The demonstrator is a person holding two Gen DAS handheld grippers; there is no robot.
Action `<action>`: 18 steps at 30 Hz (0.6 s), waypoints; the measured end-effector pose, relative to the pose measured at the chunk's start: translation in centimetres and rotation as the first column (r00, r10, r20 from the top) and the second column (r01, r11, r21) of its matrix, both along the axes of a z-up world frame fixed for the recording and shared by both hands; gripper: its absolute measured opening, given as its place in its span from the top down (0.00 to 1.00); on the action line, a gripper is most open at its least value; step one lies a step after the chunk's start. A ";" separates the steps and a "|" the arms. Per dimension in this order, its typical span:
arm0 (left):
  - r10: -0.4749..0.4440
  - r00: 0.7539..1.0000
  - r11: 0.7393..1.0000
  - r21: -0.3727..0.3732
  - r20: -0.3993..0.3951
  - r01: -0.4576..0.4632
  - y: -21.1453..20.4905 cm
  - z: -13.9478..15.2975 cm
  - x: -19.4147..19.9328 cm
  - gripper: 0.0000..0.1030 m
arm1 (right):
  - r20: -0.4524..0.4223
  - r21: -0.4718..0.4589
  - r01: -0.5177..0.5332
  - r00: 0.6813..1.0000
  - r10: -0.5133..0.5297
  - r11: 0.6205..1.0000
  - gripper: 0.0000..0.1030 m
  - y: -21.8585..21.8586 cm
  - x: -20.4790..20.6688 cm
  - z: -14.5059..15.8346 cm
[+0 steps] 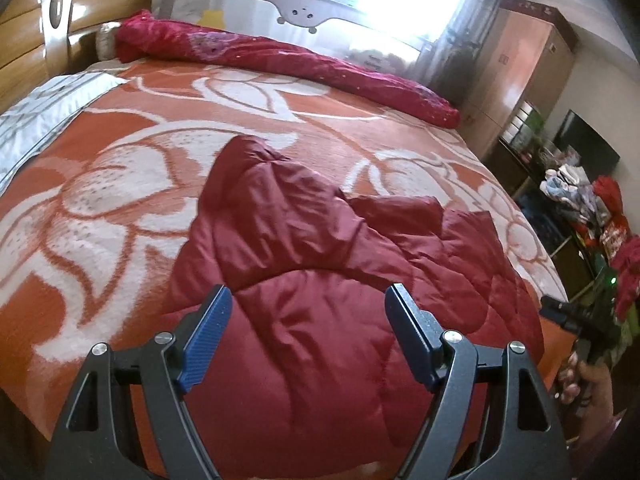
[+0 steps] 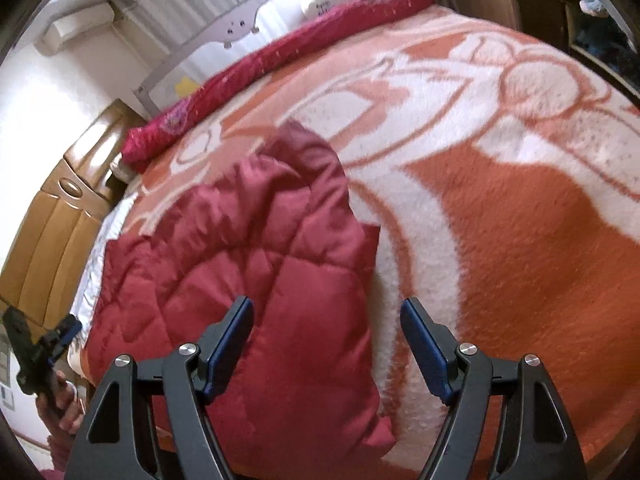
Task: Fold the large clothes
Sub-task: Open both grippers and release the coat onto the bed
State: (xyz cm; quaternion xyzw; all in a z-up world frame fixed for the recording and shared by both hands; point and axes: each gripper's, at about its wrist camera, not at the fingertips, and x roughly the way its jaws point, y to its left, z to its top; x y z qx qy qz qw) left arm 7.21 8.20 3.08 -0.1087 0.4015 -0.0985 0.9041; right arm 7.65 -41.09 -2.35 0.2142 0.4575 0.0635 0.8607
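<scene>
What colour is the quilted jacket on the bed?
Dark red quilted jacket; clearest in the left wrist view.

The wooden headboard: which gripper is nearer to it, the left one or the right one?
Left. The left gripper hangs over the red jacket on the side toward the headboard. The right gripper is over the jacket's opposite edge, farther from it.

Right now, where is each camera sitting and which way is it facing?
Left wrist: on the left gripper, angled down over the dark red quilted jacket on the orange floral blanket; open jaws show, right gripper at the right edge.
Right wrist: on the right gripper, angled down at the jacket's edge; open jaws, left gripper at the left.
Shared: jacket, blanket, rolled red quilt, wooden headboard.
</scene>
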 end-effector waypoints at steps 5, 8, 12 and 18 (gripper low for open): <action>-0.056 0.998 0.998 -0.008 -0.019 0.056 -1.8 -0.4 0.3 0.23 | 0.060 0.016 -0.040 0.997 0.038 0.999 0.25 1.7 0.6 2.1; -0.097 0.994 0.995 0.010 -0.042 0.097 -3.3 -0.7 0.8 0.23 | 0.076 0.018 -0.105 0.992 0.103 0.994 0.25 4.4 1.6 2.7; -0.132 0.989 0.991 0.024 -0.069 0.134 -5.0 -1.5 1.5 0.23 | 0.077 0.019 -0.204 0.976 0.202 0.979 0.25 8.5 3.2 2.6; -0.139 0.981 0.989 0.039 -0.138 0.146 -5.8 -3.5 3.8 0.23 | 0.034 -0.005 -0.316 0.948 0.316 0.949 0.25 13.5 6.2 0.9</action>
